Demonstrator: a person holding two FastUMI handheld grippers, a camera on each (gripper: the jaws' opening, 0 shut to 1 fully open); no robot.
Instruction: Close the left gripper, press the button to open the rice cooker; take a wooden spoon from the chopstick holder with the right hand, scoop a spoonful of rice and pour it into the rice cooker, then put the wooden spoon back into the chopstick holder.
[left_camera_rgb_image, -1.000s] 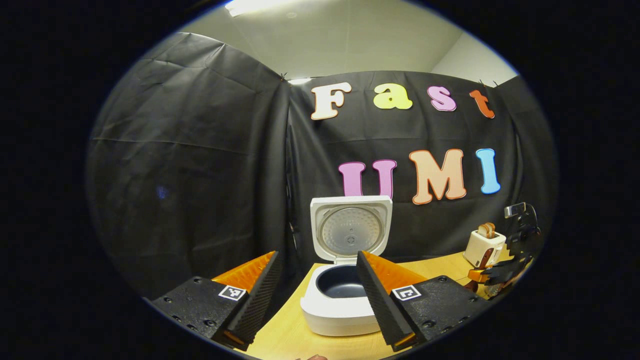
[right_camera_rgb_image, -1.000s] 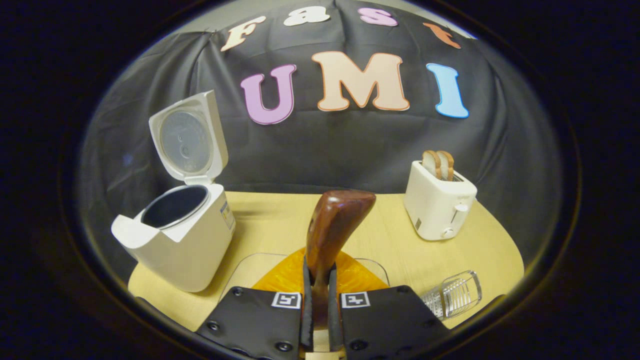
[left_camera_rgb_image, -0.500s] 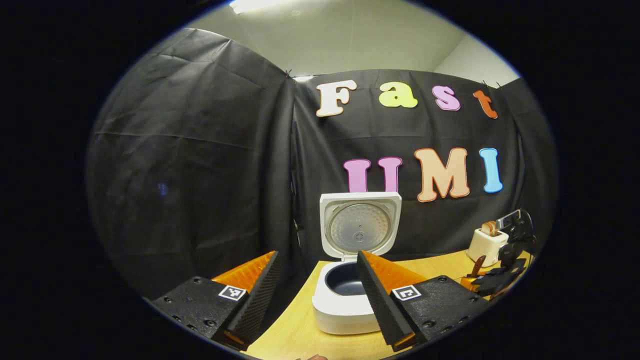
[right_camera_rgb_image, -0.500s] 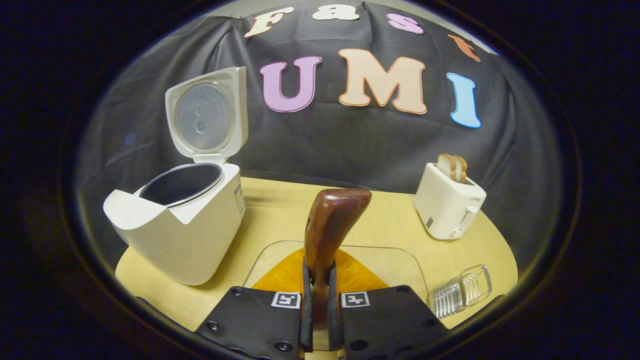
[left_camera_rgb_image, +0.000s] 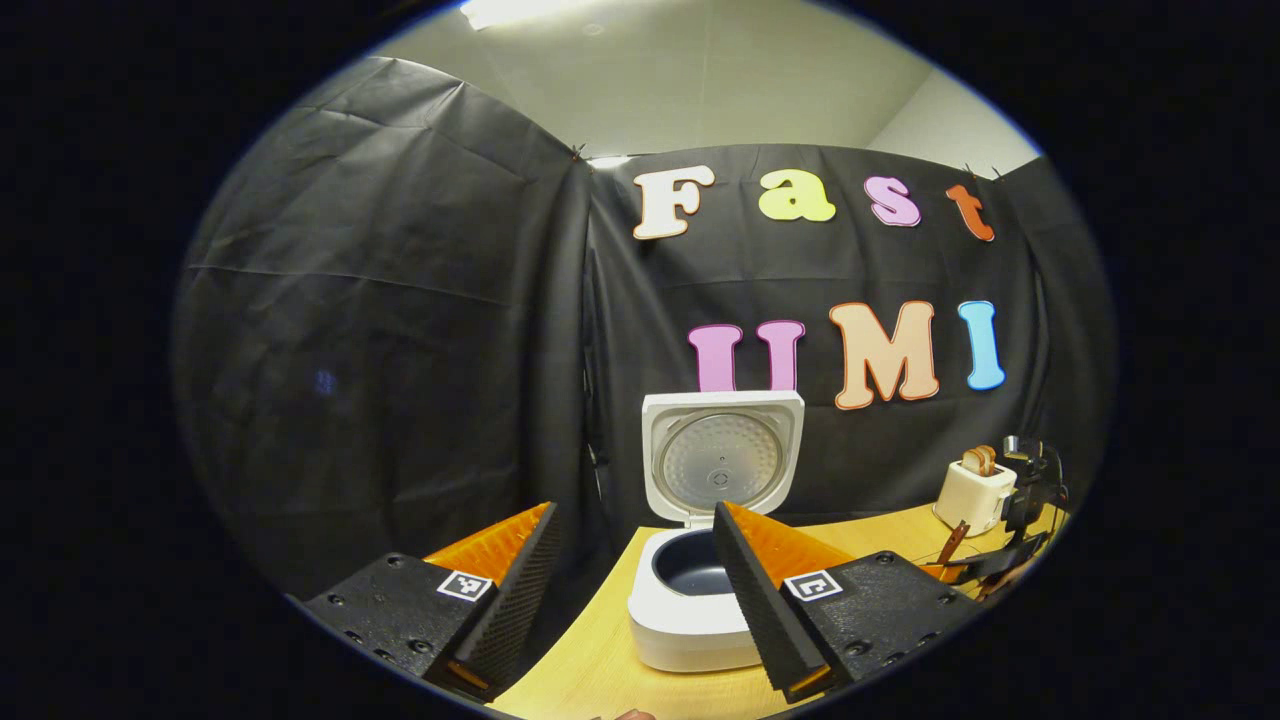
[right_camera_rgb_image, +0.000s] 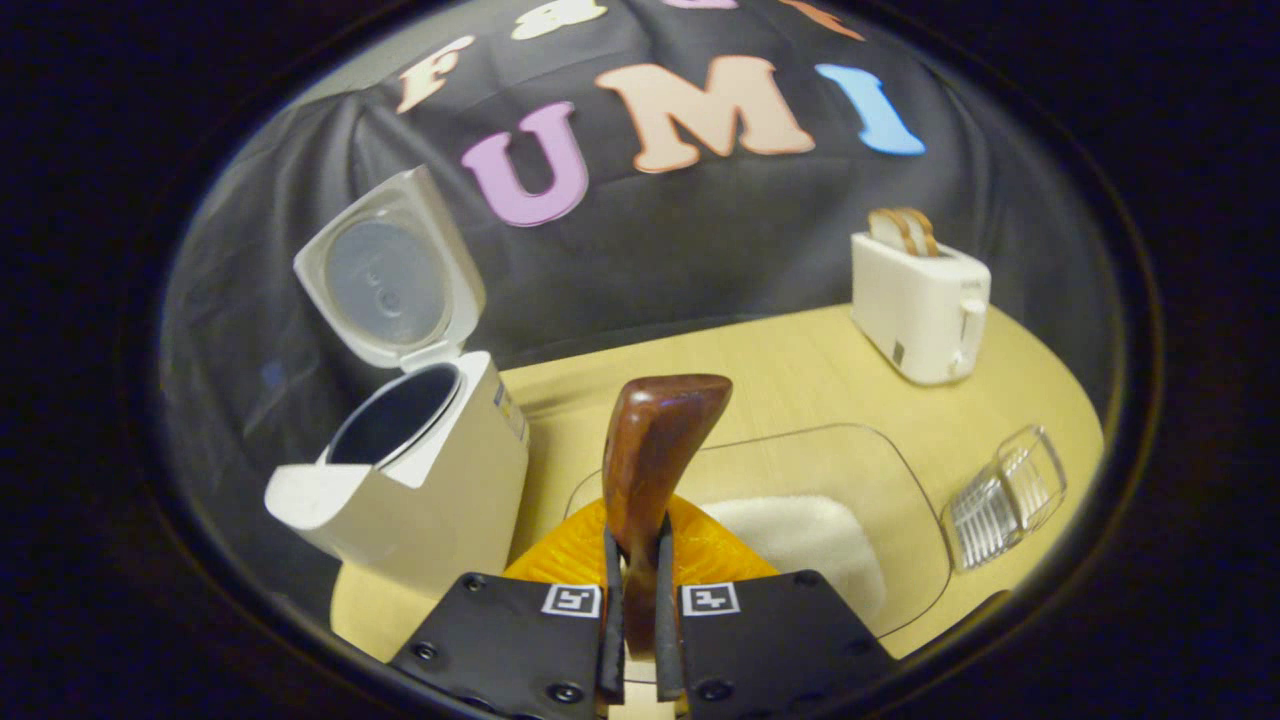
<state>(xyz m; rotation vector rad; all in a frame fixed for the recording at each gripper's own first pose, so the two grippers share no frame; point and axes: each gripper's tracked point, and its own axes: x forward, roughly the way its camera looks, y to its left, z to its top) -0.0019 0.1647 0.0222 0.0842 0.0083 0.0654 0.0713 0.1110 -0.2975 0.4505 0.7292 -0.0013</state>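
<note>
A: Where's the spoon?
B: The right gripper (right_camera_rgb_image: 634, 610) pinches the brown wooden spoon (right_camera_rgb_image: 652, 470) above the clear tray of white rice (right_camera_rgb_image: 800, 535).
A: And the cooker?
B: The white rice cooker (left_camera_rgb_image: 705, 590), lid up, far left; left gripper (left_camera_rgb_image: 632, 590) spread wide.

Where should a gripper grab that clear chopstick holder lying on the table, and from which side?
The chopstick holder lies on its side on the table, right of the clear rice tray. Probably best to come from above and close across its ribbed walls near the middle; the rim looks thin, and a sideways approach might just roll it.
</note>
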